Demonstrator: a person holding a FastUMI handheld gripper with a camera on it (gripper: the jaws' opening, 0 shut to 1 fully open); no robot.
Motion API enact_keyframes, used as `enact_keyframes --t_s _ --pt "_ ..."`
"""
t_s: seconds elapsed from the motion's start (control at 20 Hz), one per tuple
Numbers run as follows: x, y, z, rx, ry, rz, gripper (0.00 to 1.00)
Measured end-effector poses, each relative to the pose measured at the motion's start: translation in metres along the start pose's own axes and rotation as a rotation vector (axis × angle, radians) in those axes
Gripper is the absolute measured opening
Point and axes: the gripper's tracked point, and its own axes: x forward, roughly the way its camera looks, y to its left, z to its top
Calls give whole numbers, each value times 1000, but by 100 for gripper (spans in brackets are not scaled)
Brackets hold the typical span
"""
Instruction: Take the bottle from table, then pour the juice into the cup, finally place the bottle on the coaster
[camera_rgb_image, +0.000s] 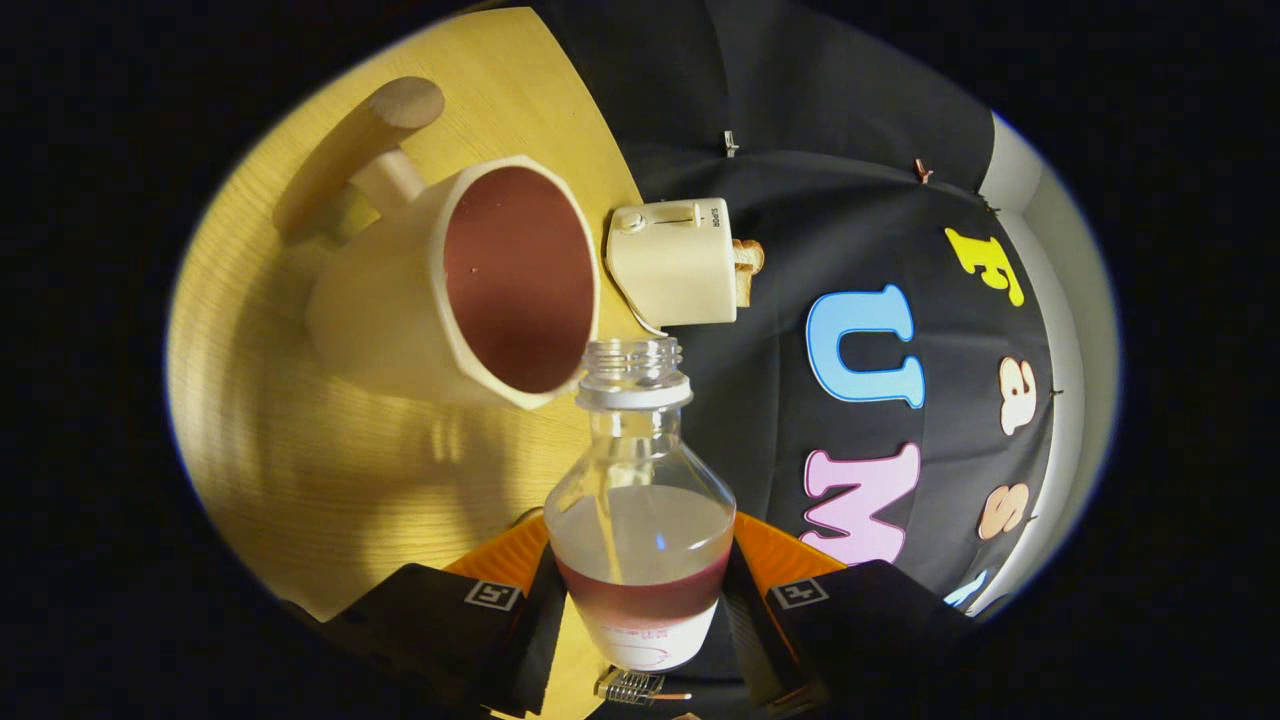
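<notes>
My gripper (640, 605) is shut on a clear, uncapped bottle (640, 470), one finger pressing on each side of its lower body. The bottle holds pale liquid in its lower half and wears a red and white label. Its open mouth (633, 360) sits right beside the near rim of a cream cup (400, 300) with a reddish-brown inside and a wooden handle (350, 150). The whole scene looks tilted, so the cup on the wooden table (300, 470) appears to lean with its opening facing me. No liquid shows in the bottle's neck.
A small cream toaster (670, 265) with a slice of bread poking out stands just beyond the cup and the bottle mouth, near the table's edge. The black cloth wall hangs behind it.
</notes>
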Motion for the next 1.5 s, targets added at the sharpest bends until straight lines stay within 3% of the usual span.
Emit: enact_keyframes --t_s 1.5 --pt "13 -13 28 -358 -91 19 75"
